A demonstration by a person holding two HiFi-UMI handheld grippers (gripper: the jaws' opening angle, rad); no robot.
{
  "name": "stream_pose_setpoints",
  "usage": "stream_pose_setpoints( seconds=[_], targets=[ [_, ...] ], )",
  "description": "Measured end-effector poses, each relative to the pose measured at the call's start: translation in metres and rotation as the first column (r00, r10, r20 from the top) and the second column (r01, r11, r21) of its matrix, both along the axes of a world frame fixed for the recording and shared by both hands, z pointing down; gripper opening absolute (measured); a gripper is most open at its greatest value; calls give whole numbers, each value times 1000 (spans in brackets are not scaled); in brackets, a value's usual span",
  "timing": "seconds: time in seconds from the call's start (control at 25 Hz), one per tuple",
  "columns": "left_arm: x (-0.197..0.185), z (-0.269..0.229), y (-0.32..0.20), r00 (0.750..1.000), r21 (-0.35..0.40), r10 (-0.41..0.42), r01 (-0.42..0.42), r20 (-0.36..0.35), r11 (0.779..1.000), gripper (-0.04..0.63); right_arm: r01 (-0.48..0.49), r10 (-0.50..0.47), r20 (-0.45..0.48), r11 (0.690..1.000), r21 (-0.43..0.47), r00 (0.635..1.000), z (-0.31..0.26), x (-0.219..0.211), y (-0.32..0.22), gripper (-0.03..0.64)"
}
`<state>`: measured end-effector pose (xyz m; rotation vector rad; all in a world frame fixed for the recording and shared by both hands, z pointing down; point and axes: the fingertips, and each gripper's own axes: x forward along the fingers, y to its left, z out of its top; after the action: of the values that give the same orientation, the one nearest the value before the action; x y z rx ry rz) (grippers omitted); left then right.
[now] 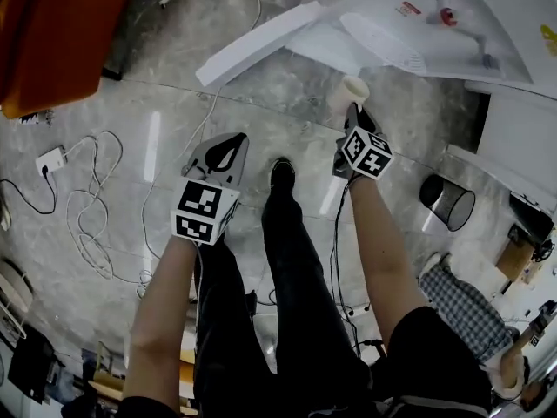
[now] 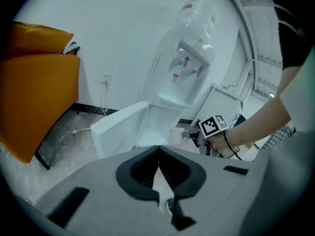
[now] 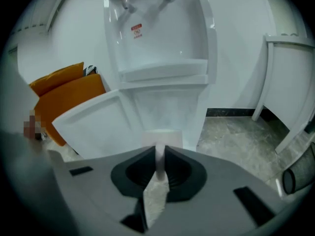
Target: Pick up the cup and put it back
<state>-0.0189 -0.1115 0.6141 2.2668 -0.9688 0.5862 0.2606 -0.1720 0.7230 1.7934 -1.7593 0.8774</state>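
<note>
A white paper cup [image 1: 348, 92] is held in the air in front of the water dispenser [image 1: 418, 24], above its open lower door [image 1: 261, 46]. My right gripper [image 1: 352, 116] is shut on the cup's wall. In the right gripper view the cup [image 3: 162, 137] stands just past the pads, with its wall pinched between them at the gripper [image 3: 160, 163]. My left gripper [image 1: 223, 153] hangs lower left over the floor, shut with nothing in it [image 2: 158, 163]. From the left gripper view I see the cup [image 2: 176, 135] beside the marker cube of the right gripper [image 2: 191, 134].
An orange chair [image 1: 52, 33] stands at the far left. Cables and a power strip [image 1: 52, 158] lie on the marble floor. A black wire bin [image 1: 448, 200] sits at the right beside white furniture [image 3: 285, 82]. My legs and shoe [image 1: 281, 174] are between the grippers.
</note>
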Motion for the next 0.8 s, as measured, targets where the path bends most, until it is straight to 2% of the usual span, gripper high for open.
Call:
stream_pose_setpoints(
  seconds=[0.16, 0.32, 0.52, 0.8],
  targets=[
    [2, 49, -24, 999, 29, -36, 36, -13, 999, 9, 57, -55, -92, 998, 19, 994, 42, 17, -46, 43],
    [17, 90, -43, 999, 78, -24, 27, -37, 997, 9, 58, -50, -105, 995, 83, 993, 73, 30, -89, 43],
    [35, 138, -61, 995, 85, -47, 55, -89, 995, 9, 65, -49, -103, 985, 160, 993, 106, 35, -134, 43],
    [39, 188, -83, 996, 136, -47, 56, -74, 989, 9, 41, -6, -141, 969, 245, 990, 151, 46, -169, 43]
  ],
)
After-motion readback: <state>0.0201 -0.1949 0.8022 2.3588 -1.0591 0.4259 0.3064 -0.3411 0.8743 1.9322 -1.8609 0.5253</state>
